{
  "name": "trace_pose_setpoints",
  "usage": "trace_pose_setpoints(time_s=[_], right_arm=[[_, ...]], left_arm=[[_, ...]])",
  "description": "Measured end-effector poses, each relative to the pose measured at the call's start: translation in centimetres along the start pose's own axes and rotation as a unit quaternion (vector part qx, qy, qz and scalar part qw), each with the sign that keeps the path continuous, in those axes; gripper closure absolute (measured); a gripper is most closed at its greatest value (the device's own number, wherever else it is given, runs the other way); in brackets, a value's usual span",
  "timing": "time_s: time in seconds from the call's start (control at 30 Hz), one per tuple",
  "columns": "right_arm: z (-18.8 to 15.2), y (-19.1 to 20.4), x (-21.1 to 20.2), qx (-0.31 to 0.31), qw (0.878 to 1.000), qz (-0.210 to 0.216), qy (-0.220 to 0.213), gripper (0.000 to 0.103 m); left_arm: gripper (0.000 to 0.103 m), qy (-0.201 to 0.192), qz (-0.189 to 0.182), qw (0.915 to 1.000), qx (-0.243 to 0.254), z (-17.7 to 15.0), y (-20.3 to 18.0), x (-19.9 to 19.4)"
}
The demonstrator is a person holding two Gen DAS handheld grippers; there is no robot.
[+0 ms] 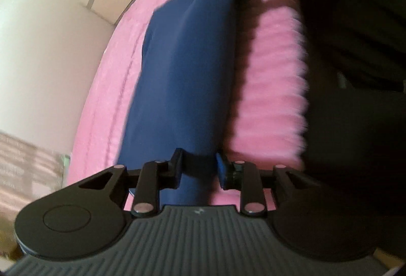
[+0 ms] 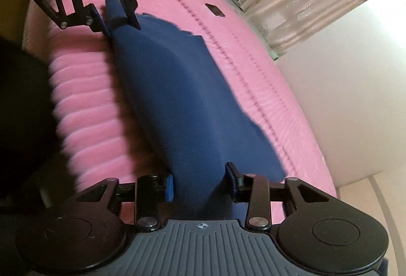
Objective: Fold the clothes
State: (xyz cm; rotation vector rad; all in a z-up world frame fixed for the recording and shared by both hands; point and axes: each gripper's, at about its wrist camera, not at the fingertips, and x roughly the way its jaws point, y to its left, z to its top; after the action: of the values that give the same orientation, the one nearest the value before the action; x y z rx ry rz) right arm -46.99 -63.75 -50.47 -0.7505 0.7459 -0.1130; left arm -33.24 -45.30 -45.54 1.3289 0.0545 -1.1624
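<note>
Two wrist views, close, angled down from opposite ends — shared navy garment (image 1: 187,68) on pink bed (image 1: 274,73).

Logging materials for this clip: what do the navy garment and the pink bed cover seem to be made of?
Navy garment: probably a smooth, matte knit; it drapes in soft rounded folds without shine. Pink bed cover: likely plush, quilted fabric; it looks fuzzy, with padded ribs and a stitched seam.

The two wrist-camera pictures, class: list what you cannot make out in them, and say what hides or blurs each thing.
- Navy blue cloth garment: its type is unclear in both views; it is bunched between the left gripper and the right gripper.
- Pink ribbed bed cover: its near edge is motion-blurred in both views.
- Large black shape: unidentifiable, dark and cut by the left-wrist frame edge.
- Small dark flat object: too small to identify, right-wrist view.
</note>
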Motion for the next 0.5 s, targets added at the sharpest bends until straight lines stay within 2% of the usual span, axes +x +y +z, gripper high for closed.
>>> trace_pose_setpoints(time_s=[0.17, 0.27, 0.3, 0.33, 0.37, 0.4, 0.5], right_arm=[[-0.4, -1.7, -2.1, 0.087, 0.996, 0.021, 0.002, 0.057], [-0.8, -3.1, -4.5, 0.154, 0.988, 0.027, 0.005, 0.057], [-1.3, -3.7, -5.6, 0.187, 0.982, 0.03, 0.002, 0.057], [-1.7, -4.5, -6.6, 0.222, 0.975, 0.034, -0.004, 0.049], [-2.1, -5.3, -7.1, 0.252, 0.967, 0.034, -0.008, 0.032], [-2.4, -6.1, -7.3, 0.279, 0.96, 0.031, -0.012, 0.026], [-3.2, -9.1, -6.8, 0.365, 0.93, 0.045, -0.019, 0.024]], left_arm=[[0.074, 0.009, -0.03, 0.994, -0.105, -1.6, 2.1, -2.2], [0.074, 0.01, -0.042, 0.9819, -0.185, -3.2, 3.3, -5.1], [0.074, 0.007, -0.044, 0.9756, -0.215, -3.7, 4.2, -5.3], [0.074, 0.005, -0.044, 0.9676, -0.249, -4.2, 5.3, -5.4], [0.074, 0.002, -0.044, 0.9582, -0.283, -4.7, 6.6, -5.3], [0.072, -0.001, -0.046, 0.948, -0.315, -5.1, 7.8, -4.9], [0.064, -0.007, -0.059, 0.916, -0.397, -5.9, 12.0, -2.5]])
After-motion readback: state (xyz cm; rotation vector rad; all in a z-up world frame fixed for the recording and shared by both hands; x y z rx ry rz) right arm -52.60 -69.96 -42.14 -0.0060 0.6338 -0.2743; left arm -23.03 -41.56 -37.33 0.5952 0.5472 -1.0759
